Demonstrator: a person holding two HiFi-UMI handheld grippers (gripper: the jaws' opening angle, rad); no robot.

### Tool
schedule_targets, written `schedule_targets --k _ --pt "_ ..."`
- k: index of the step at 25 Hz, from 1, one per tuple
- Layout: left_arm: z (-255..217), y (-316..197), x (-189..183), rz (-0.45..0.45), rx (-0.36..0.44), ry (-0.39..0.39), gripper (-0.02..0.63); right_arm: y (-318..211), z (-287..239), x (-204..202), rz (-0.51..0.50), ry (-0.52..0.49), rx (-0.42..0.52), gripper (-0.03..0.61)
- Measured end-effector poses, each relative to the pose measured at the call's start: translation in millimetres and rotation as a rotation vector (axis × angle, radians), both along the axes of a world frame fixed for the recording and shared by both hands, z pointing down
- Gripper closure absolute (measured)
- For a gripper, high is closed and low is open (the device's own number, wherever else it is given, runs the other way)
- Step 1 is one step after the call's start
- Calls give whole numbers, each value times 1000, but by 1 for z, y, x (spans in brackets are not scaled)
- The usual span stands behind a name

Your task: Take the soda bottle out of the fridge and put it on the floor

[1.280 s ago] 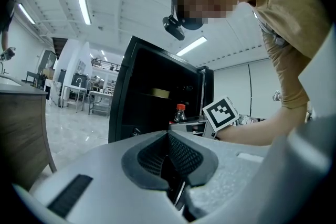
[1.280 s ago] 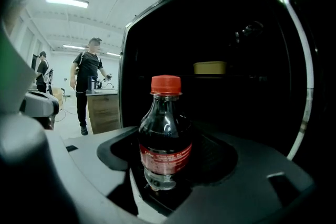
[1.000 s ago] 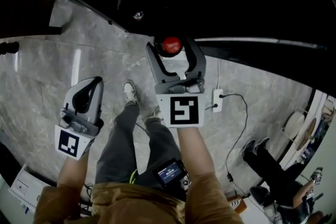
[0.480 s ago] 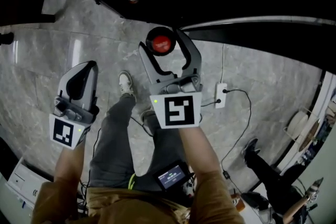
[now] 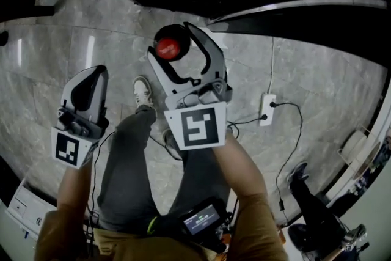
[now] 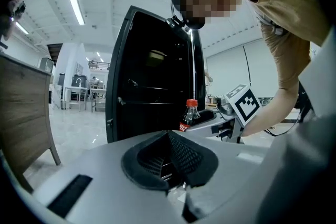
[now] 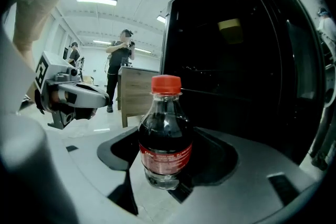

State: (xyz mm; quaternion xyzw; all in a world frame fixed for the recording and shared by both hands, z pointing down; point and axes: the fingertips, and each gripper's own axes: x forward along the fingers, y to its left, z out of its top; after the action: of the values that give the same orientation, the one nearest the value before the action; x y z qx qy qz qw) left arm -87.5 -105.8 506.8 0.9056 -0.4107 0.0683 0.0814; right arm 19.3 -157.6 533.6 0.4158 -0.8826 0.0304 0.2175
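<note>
Soda bottle (image 7: 165, 134): small, clear plastic, dark cola, red cap, red label band. It stands upright between the jaws of the right gripper (image 5: 177, 44), with one dark pad pressed to each side of the lower body. The jaws are closed about the bottle to its width.

Position: outside the fridge (image 6: 152, 92), in front of its dark open interior. In the head view the red cap sits over grey marbled floor (image 5: 61, 40), just short of the fridge's black edge. The bottle's base is not visible against the floor in any view, so I cannot tell how high it is.

Left gripper (image 5: 85, 91): pads meet at the tips, nothing between them. It is held to the left of the right gripper, well apart from it, and its camera looks across at the bottle and fridge.

Fridge: black, tall, with shelves faintly visible inside.

Surroundings:
- The person's grey trouser legs and a pale shoe (image 5: 142, 91) are below the grippers.
- A white power strip (image 5: 266, 110) with a black cable lies on the floor to the right.
- A second person (image 7: 124, 55) stands by a wooden cabinet (image 7: 139, 92) in the background.
</note>
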Motion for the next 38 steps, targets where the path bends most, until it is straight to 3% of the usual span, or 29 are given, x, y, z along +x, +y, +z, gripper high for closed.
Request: schedule_targets --k 17,21,33,38 --pt "186 -26 12 55 50 -28 612 8 205 10 -146 94 -59 281" --pt "219 -17 30 151 65 -54 612 4 238 16 -157 114 -63 281" --pt "308 -43 39 155 124 -54 612 -2 332 26 -173 145 -96 281" --pt "342 -42 45 198 125 -65 612 -9 366 40 -168 165 -121 281"
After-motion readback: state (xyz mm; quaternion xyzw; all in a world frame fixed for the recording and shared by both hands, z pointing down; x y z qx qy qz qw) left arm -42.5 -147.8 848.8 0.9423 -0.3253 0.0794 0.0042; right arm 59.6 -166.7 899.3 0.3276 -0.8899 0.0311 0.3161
